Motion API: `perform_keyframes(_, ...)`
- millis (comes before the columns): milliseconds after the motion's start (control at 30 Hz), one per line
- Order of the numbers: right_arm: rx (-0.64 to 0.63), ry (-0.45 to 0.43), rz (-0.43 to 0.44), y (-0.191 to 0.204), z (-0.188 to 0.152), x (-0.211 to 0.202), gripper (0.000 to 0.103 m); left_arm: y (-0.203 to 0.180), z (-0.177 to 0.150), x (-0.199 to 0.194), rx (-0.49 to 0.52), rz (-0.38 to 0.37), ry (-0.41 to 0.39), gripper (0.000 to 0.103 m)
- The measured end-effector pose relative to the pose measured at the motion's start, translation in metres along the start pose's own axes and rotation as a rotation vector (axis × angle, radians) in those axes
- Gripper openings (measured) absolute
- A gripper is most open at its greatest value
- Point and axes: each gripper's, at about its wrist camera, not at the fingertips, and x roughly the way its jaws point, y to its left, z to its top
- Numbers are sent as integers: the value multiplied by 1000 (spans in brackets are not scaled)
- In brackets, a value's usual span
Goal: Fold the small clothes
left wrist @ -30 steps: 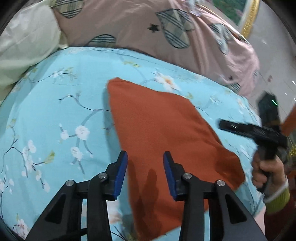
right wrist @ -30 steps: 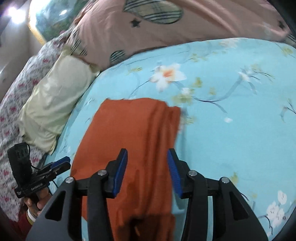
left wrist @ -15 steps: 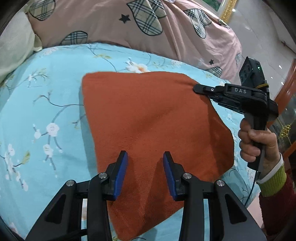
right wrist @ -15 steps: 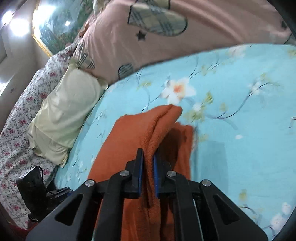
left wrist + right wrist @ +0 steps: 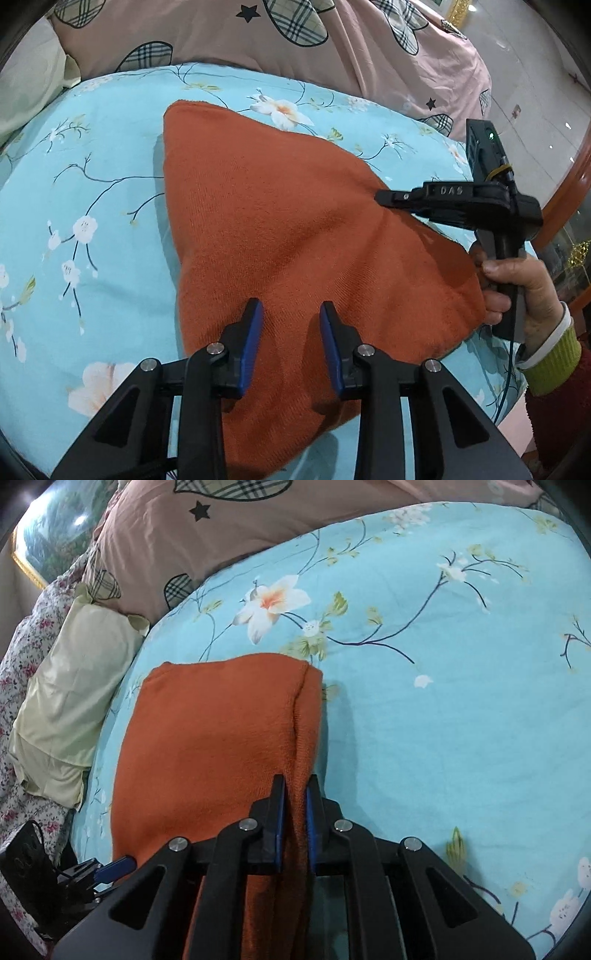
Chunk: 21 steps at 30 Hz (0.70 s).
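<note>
An orange cloth (image 5: 280, 236) lies on the blue flowered bed sheet (image 5: 92, 192). My left gripper (image 5: 290, 343) is open and hovers over the cloth's near part, holding nothing. My right gripper (image 5: 294, 819) is shut on the cloth's right edge (image 5: 301, 746), which is doubled over and lifted. In the left wrist view the right gripper (image 5: 384, 197) pinches the cloth's right side and pulls it up into a ridge. In the right wrist view the cloth (image 5: 207, 753) stretches away to the far fold, and the left gripper (image 5: 110, 867) shows at the lower left.
A pink quilt with plaid hearts (image 5: 332, 48) lies along the far side of the bed. A pale yellow pillow (image 5: 66, 709) sits at the left, beside a flowered sheet (image 5: 26, 646). The bed edge and floor are at the right (image 5: 535, 92).
My right gripper closed on the cloth's right edge and has lifted it. My left gripper stayed open and drew nearer over the cloth.
</note>
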Motion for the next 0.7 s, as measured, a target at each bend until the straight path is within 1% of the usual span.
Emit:
perform_keyframes(67, 13, -9, 1, -1, 1, -12, 15, -1, -6, -6, -14, 4, -9, 33)
perform_keyframes(133, 0, -36, -14, 8, -1, -32, 16, 0, -9, -17, -34, -13, -19, 33)
perform_keyframes(200, -6, -60, 4, 16, -8, -50, 28, 1, -11, -27, -50, -33, -30, 34)
perform_keyframes(233, -4, -76, 22, 20, -17, -63, 44, 1, -13, -33, -54, -44, -37, 35)
perform_keyframes(267, -5, -85, 27, 22, -24, -70, 55, 1, -15, -38, -54, -49, -42, 36)
perform_keyframes(333, -20, -85, 21, 26, -48, -80, 55, 1, -21, -44, -54, -61, -51, 36)
perform_keyframes(400, -15, -54, 28, 27, -69, -78, 55, 1, -24, -46, -56, -79, -49, 36)
perform_keyframes(433, -14, -23, 29, 27, -82, -72, 55, 0, -27, -46, -48, -93, -47, 36)
perform_keyframes(467, -24, 2, 20, 28, -90, -66, 44, -1, -28, -45, -42, -89, -42, 36)
perform_keyframes(500, -55, 33, -4, 31, -99, -58, 20, -1, -28, -44, -35, -75, -34, 36)
perform_keyframes(533, -78, 44, -34, 34, -103, -56, 16, -1, -30, -40, -25, -64, -13, 36)
perform_keyframes(567, -87, 37, -38, 35, -102, -58, 10, -1, -31, -37, -25, -57, 0, 36)
perform_keyframes(600, -93, 18, -29, 36, -100, -66, 8, 1, -31, -34, -26, -45, 11, 36)
perform_keyframes(633, -105, -6, -27, 36, -96, -77, 7, 4, -33, -31, -32, -37, 22, 35)
perform_keyframes(667, -119, -16, -45, 36, -94, -83, 5, 6, -33, -29, -40, -40, 27, 35)
perform_keyframes(700, -134, -15, -70, 34, -92, -86, 5, 8, -35, -26, -54, -47, 33, 35)
